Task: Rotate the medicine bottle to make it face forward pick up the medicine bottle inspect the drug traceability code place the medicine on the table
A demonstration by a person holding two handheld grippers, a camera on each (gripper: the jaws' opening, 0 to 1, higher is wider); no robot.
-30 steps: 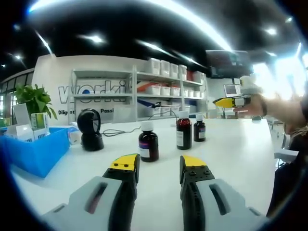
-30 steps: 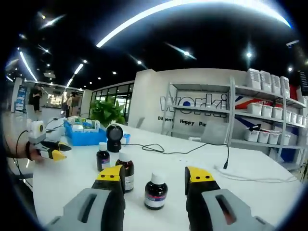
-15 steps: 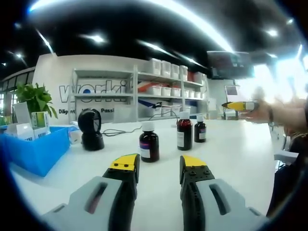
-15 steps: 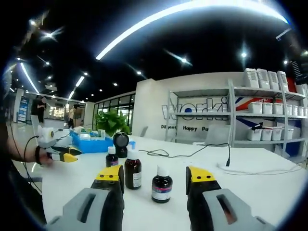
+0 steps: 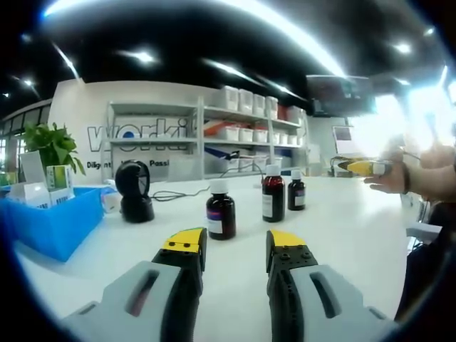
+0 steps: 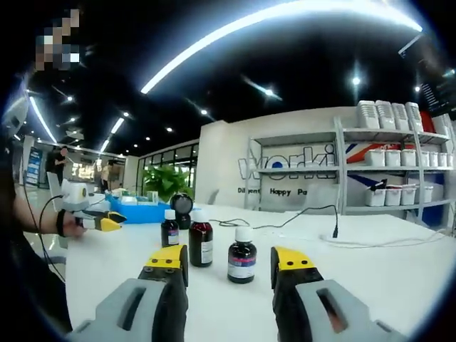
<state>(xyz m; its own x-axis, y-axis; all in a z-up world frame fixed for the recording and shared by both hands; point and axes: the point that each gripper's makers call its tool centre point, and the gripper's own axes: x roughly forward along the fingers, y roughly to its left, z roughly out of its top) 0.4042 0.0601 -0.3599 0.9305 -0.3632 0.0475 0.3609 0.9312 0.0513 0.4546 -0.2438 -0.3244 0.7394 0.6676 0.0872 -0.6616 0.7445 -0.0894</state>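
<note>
Here, three medicine bottles (image 5: pixel 220 211) stood upright on the white counter (image 5: pixel 342 228).
Left tongs (image 5: pixel 235 246) and right tongs (image 6: pixel 229 262) hovered parted, holding nothing.

white table (image 5: pixel 356 228) | grey shelving (image 5: pixel 206 139) holding white bins (image 5: pixel 239 100) against lettered white wall (image 6: pixel 228 153) | dark ceiling, long light strips (image 6: pixel 285 21) | potted plant (image 5: pixel 50 146) | glazed front (image 6: pixel 164 157)

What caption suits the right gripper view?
Open right gripper faces three medicine bottles standing on a white table.
</note>
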